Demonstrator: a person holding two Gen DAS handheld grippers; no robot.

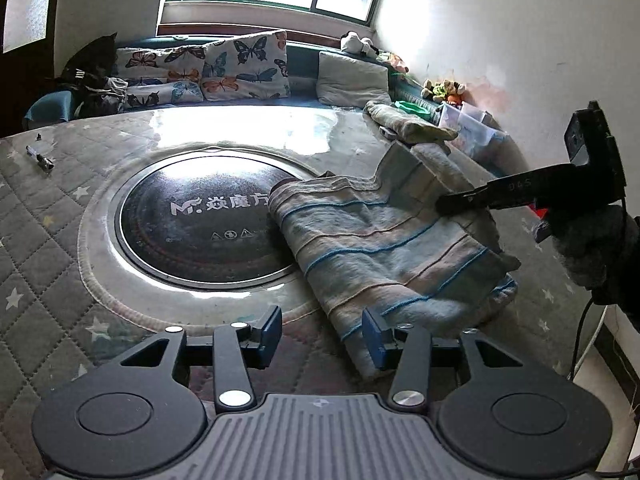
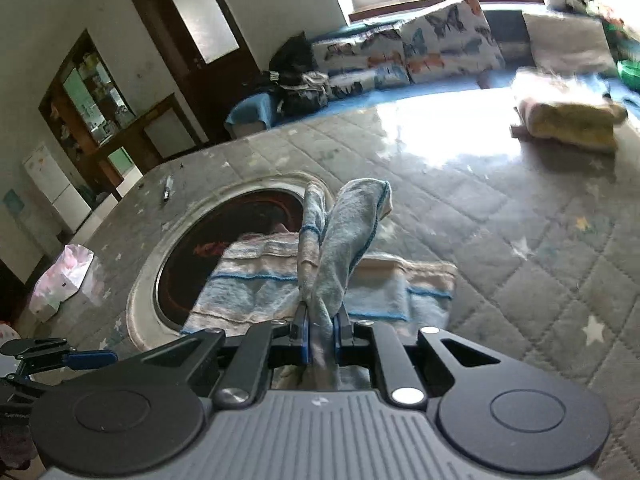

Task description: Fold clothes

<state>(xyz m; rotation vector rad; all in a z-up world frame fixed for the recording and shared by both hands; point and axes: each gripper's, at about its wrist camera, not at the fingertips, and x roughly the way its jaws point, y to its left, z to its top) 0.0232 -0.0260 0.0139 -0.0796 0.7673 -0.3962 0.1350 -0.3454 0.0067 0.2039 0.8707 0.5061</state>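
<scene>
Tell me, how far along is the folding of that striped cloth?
Partly done, it seems. The striped towel already lies doubled on the quilted table cover, and another folded cloth sits near the sofa. In hand: the right gripper pinches one edge, lifted. The left gripper is open, holding nothing. Left: laying that edge over and flattening it.

A: The striped towel (image 1: 384,248) looks like soft, fuzzy terry cloth. The table (image 1: 48,216) wears a quilted, matt fabric cover.

B: The round heater plate (image 1: 192,220) looks like glossy dark glass with a shiny metal rim. Each hand-held gripper (image 2: 320,332) is matt black plastic.
</scene>
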